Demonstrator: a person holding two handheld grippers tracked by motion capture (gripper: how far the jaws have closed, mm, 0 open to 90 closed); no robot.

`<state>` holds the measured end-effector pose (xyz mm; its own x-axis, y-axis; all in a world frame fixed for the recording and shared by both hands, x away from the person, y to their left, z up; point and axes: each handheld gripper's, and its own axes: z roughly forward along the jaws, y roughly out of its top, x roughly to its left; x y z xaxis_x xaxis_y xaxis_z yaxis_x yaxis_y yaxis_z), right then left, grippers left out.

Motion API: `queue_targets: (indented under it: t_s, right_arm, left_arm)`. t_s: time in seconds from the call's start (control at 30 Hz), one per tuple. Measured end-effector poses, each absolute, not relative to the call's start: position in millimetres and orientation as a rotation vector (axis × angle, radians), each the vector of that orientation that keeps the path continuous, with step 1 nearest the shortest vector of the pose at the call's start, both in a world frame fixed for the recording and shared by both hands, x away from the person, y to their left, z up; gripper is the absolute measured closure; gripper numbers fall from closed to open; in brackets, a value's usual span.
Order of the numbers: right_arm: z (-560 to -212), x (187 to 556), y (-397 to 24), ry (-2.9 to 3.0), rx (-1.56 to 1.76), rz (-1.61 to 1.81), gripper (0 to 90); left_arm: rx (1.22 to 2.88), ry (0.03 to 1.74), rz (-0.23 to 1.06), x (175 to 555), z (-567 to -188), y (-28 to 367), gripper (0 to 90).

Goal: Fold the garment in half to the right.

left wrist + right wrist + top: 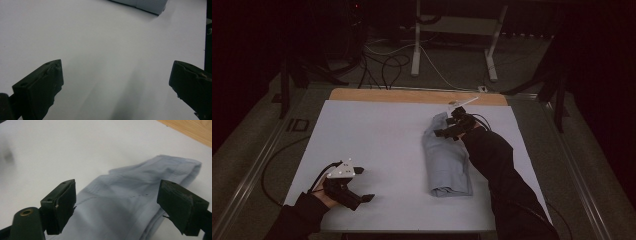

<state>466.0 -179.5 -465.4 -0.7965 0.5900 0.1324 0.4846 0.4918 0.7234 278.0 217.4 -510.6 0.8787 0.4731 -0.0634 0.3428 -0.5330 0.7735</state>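
Your work surface is a white rectangular table top [377,150] with a strip of bare light wood [412,96] running along its far edge. Beyond that edge the floor carries loose dark cables and the pale metal legs of another stand [416,45].

On the right half of the white surface lies the folded pale blue-grey fabric garment [446,162], a long narrow bundle running from near the far edge back toward your side, closer to the right edge than to the left. Its near end is rolled thick and rounded; its far end is flatter, with ribbed bands of knit showing in the right gripper view [150,180].

Your right gripper [453,125] sits over the far end of that garment, your dark sleeve crossing the right side of the surface behind it. Its jaws stand wide apart in the right gripper view [117,202], with the cloth lying below and between them, and neither pad pressing on it: you have hold of nothing there.

Your left gripper [359,186] rests near the near left corner, well apart from the garment. Its jaws are spread wide too [116,82], with only bare white surface between them.
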Motion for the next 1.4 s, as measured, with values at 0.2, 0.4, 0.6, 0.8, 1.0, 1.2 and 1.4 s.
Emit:
queue_targets:
  t_s: [0.2, 0.4, 0.6, 0.8, 1.0, 1.2, 1.4]
  right_arm:
    - [-453, 447, -175, 2.618, 0.854, 1.218, 15.8]
    - [-443, 426, -172, 2.636, 0.770, 1.281, 16.3]
    - [-437, 406, -169, 2.672, 0.705, 1.319, 16.6]
    - [-436, 389, -166, 2.712, 0.637, 1.352, 16.6]
    - [-438, 373, -165, 2.727, 0.578, 1.376, 18.7]
    - [-450, 361, -163, 2.717, 0.551, 1.325, 48.6]
    - [-460, 354, -165, 2.756, 0.517, 1.280, 87.6]
  left_arm:
    - [2.173, 0.598, 0.193, 278, -512, 221, 0.5]
    - [2.178, 0.602, 0.198, 278, -512, 222, 0.5]
    - [2.170, 0.604, 0.200, 279, -512, 223, 0.5]
    - [2.181, 0.603, 0.202, 278, -513, 222, 0.5]
    - [2.182, 0.597, 0.201, 278, -512, 222, 0.5]
    - [2.179, 0.597, 0.201, 278, -512, 223, 0.5]
    - [2.183, 0.597, 0.199, 278, -513, 223, 0.5]
